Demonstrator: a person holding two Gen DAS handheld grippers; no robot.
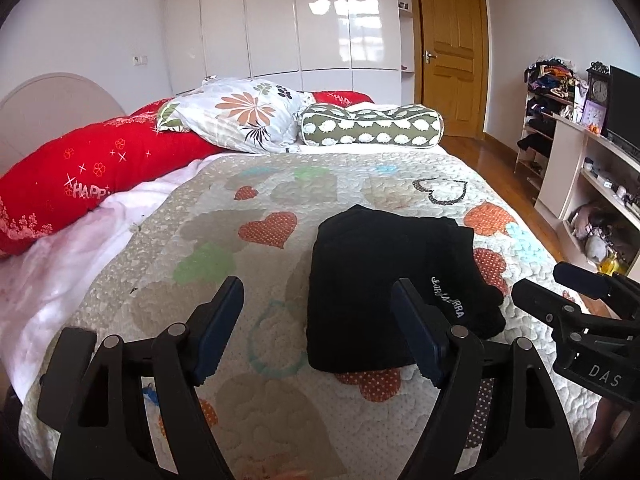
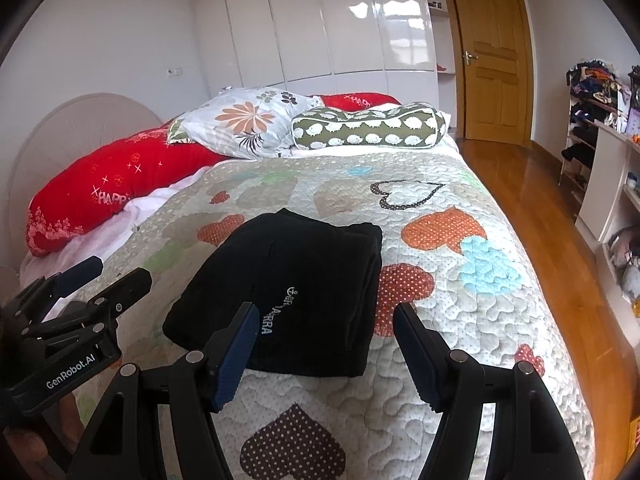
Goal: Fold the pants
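Note:
The black pants lie folded into a compact rectangle on the heart-patterned quilt, white lettering on top. In the right wrist view the pants lie just ahead of my fingers. My left gripper is open and empty, held above the quilt near the pants' near left corner. My right gripper is open and empty, above the pants' near right edge. Each gripper shows at the side of the other's view: the right gripper and the left gripper.
Red bolster, floral pillow and green patterned cushion lie at the head of the bed. White wardrobe and wooden door stand behind. Shelves with clutter line the right wall across wooden floor.

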